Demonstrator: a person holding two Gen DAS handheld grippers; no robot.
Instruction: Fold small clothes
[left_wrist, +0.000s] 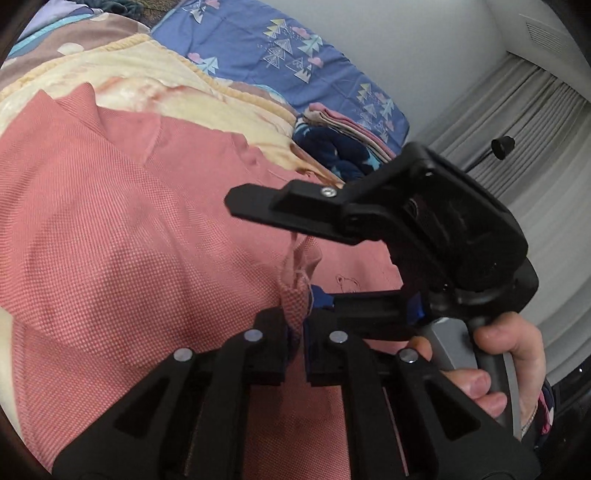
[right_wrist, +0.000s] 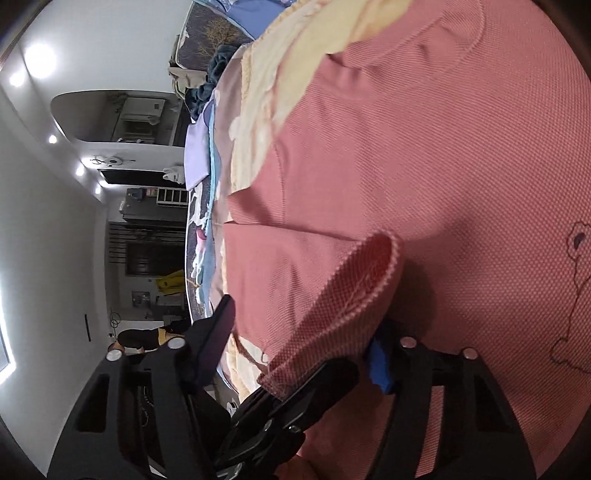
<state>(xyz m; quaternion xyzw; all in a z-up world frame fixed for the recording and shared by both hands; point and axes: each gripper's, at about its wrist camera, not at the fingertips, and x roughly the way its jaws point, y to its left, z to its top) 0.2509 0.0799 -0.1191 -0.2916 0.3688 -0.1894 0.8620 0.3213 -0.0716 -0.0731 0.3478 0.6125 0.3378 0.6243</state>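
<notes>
Left wrist view: left claw pinches a shirt fold at 6 o'clock; right claw gapes wide at 3 o'clock. The shirt lies on the bed, apparently half-folded; a folded stack waits at 1 o'clock.

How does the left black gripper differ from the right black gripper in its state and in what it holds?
The left black gripper is shut, while the right black gripper is open, its jaws wide apart. The left one pinches a raised fold of the pink knitted garment; the right one clamps nothing, though that fold sits between its jaws. Both are black and over the same garment.
</notes>
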